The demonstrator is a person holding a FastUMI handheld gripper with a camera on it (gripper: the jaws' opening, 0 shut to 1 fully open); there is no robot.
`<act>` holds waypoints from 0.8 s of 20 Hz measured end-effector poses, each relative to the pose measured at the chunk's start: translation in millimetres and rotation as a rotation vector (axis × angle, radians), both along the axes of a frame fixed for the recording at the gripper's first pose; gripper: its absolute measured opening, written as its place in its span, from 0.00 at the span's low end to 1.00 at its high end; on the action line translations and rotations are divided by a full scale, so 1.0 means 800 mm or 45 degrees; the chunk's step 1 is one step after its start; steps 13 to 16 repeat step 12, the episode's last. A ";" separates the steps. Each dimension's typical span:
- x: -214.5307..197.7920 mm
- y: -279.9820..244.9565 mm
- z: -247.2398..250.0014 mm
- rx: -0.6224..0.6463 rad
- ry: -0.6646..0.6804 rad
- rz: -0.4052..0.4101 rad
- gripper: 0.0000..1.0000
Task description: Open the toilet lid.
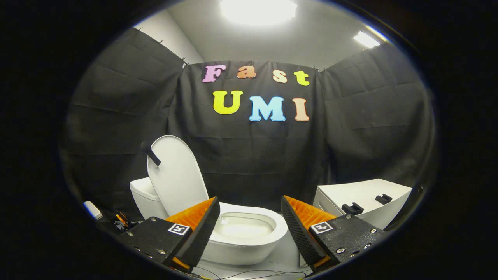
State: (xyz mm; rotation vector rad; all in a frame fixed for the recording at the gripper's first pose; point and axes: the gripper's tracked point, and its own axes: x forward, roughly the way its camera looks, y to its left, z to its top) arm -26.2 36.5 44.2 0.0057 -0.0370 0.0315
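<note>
Toilet lid [176, 177] stands raised, nearly upright, leaning back toward the white tank [144, 196] behind it. A small black handle [150, 153] juts from its upper edge on the side away from the bowl. Below it the white toilet bowl [249, 233] lies open, its rim and pale inside plain to see. The task looks done, judging from how the lid stands.

Nearest the camera, the hand-held gripper [250, 221] is released: its two orange-and-black fingers are spread wide, holding nothing, with the bowl showing in the gap between them. The lid rises just beyond the left finger [198, 227].

A risk, as a guess: the lid may not be leaning far past upright, so a bump from the left finger while pulling away could tip it forward and drop it shut on the bowl.

Room to move: open space lies above the bowl and back toward the camera. To the right, near the bowl, sits a white cabinet [363, 200] with black fittings; its corner narrows that side. Thin cables [253, 273] trail on the floor below the fingers.
</note>
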 end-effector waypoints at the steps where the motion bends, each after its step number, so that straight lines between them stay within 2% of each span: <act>1: -0.003 0.000 -0.003 0.011 -0.003 0.000 0.97; 16: -0.019 0.007 -0.017 0.032 -0.009 0.006 0.97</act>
